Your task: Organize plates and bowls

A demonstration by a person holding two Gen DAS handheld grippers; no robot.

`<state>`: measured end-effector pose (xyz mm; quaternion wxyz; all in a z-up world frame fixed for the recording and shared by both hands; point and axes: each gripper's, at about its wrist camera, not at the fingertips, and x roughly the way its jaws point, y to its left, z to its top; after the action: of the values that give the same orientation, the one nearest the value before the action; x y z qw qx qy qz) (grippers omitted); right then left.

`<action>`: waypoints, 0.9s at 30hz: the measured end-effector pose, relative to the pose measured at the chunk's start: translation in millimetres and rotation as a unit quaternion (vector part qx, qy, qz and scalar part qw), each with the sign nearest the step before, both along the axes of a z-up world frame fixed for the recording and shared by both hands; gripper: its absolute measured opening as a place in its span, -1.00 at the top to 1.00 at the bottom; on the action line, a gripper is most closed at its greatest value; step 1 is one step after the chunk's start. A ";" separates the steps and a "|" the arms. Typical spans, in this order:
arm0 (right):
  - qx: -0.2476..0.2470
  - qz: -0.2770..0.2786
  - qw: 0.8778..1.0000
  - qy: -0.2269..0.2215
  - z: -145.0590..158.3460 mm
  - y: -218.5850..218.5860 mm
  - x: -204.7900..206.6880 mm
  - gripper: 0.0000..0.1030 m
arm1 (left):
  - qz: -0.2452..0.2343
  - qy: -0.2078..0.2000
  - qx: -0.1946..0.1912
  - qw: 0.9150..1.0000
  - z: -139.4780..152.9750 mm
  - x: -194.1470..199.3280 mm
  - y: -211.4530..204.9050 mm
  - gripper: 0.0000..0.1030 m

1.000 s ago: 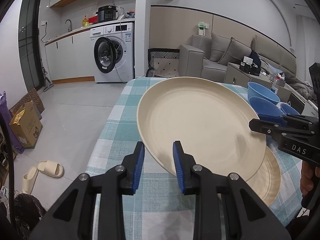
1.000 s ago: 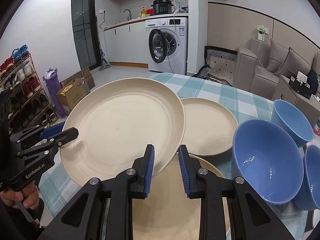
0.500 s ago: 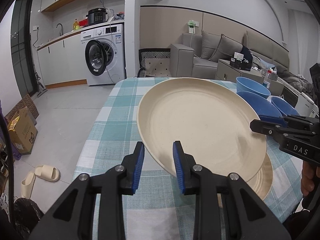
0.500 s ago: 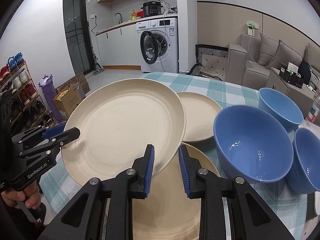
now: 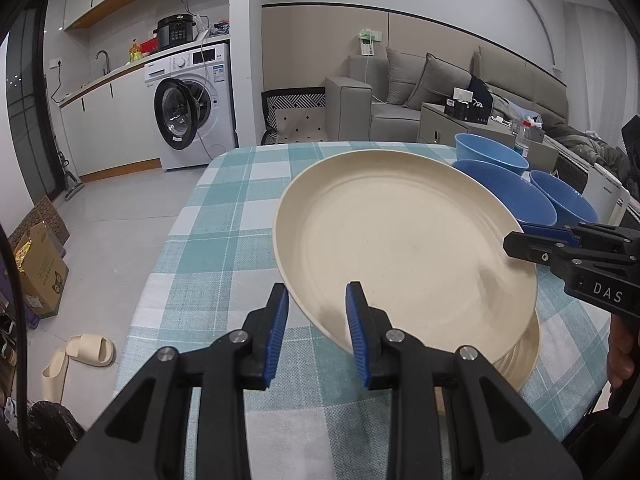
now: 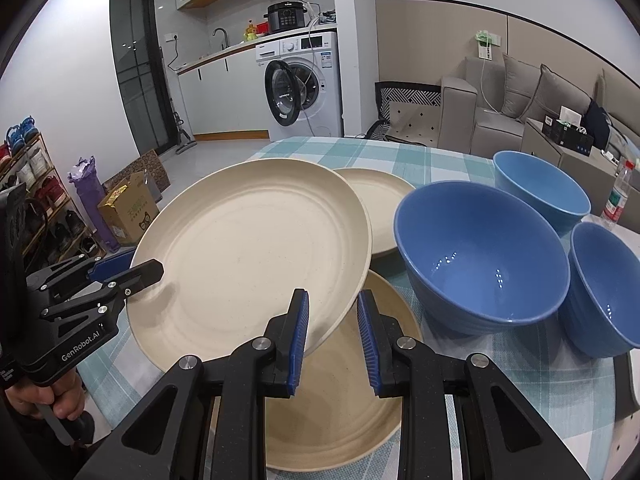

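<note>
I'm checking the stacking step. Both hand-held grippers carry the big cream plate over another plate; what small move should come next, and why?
Probably lower it straight down. The big cream plate, pinched by the left hand-held gripper and right hand-held gripper, sits tilted above the lower plate, nearly over it, so easing down should stack them.

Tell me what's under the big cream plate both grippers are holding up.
Under the raised plate another cream plate lies on the checked tablecloth, its near part showing. A smaller plate sits behind. The rest beneath is hidden.
</note>
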<state>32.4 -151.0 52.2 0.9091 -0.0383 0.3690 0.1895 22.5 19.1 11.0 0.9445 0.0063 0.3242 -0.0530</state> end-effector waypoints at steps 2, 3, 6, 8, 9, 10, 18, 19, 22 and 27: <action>0.000 -0.004 1.000 0.003 -2.6 -3.2 -1.6 0.50 | -0.003 0.002 0.001 1.000 -0.9 -0.7 -2.7 0.47; 0.000 -0.005 1.000 0.005 -4.1 -4.5 -1.8 0.50 | -0.005 0.002 0.002 1.000 -1.6 -0.8 -4.5 0.47; 0.000 -0.011 1.000 0.010 -8.7 -8.9 -1.8 0.50 | -0.010 0.007 0.007 1.000 -4.7 0.1 -9.8 0.47; 0.000 -0.014 1.000 0.014 -12.3 -12.8 -1.7 0.50 | -0.012 0.009 0.009 1.000 -6.6 0.6 -13.1 0.47; 0.000 -0.016 1.000 0.015 -14.2 -14.9 -1.9 0.50 | -0.014 0.011 0.010 1.000 -7.6 1.0 -15.1 0.47; -0.001 -0.018 1.000 0.016 -15.8 -16.8 -1.9 0.50 | -0.015 0.013 0.010 1.000 -8.7 1.1 -17.0 0.47; -0.001 -0.029 0.999 0.026 -24.1 -27.0 -0.8 0.50 | -0.022 0.022 0.019 0.999 -15.7 3.1 -28.0 0.47; -0.002 -0.030 0.999 0.027 -25.3 -28.1 -0.8 0.50 | -0.023 0.023 0.018 0.999 -16.2 3.8 -28.8 0.47; -0.001 -0.032 0.999 0.031 -28.3 -30.0 0.0 0.50 | -0.025 0.026 0.022 0.999 -18.5 3.7 -30.9 0.47; -0.006 -0.035 0.999 0.036 -34.4 -32.0 1.1 0.50 | -0.028 0.032 0.024 0.999 -21.5 5.6 -33.1 0.47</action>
<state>33.4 -183.0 17.9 0.9010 -0.0238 0.4039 0.1564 28.2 -14.0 -10.5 0.9314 0.0366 0.3549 -0.0720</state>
